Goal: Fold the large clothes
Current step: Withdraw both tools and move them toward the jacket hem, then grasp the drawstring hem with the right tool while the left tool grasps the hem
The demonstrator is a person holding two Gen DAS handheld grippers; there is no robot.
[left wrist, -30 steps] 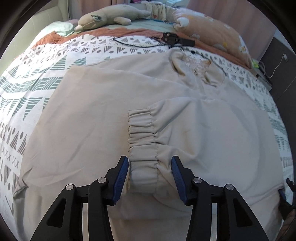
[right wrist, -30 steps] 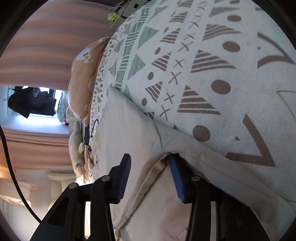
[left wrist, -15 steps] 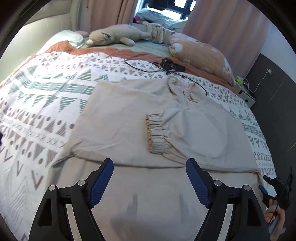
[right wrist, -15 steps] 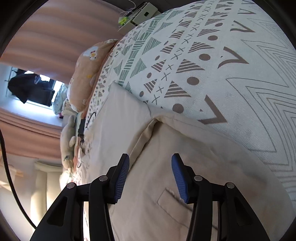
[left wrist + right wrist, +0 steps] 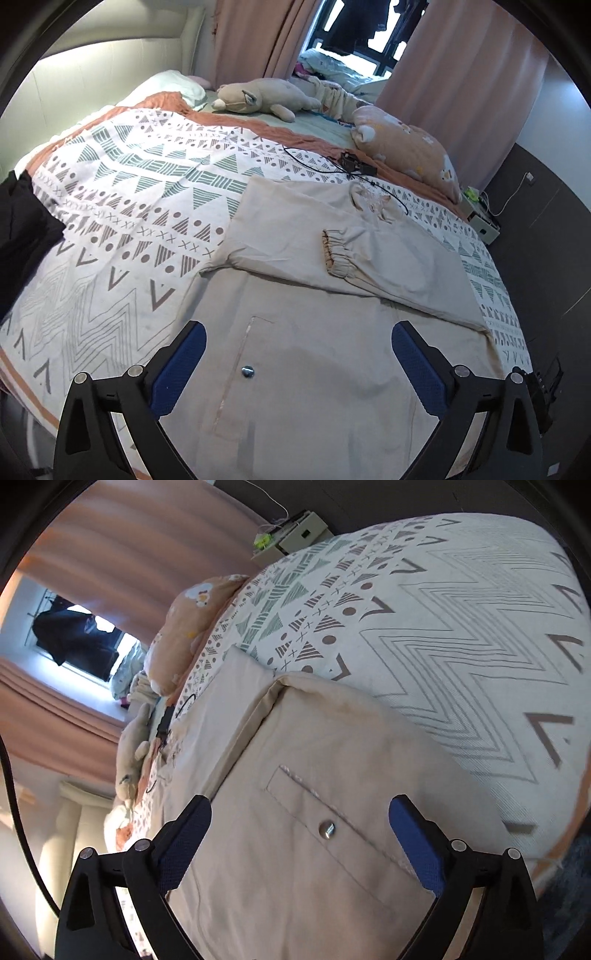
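Bed under a patterned quilt (image 5: 140,192) with triangles, dots and zigzags, spreading left of the jaws in the left wrist view, right of them in the right. Far ahead of the jaws: plush animal (image 5: 258,96), peach pillow (image 5: 402,149), black cable with small device (image 5: 354,164), pink curtains (image 5: 454,70). Dark cloth (image 5: 22,229) lies far left; a beige box (image 5: 301,530) sits past the bed's far edge.

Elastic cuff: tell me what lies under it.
The elastic cuff lies on the beige garment, folded across its body. The patterned bedspread shows around it; anything beneath the fabric is hidden.
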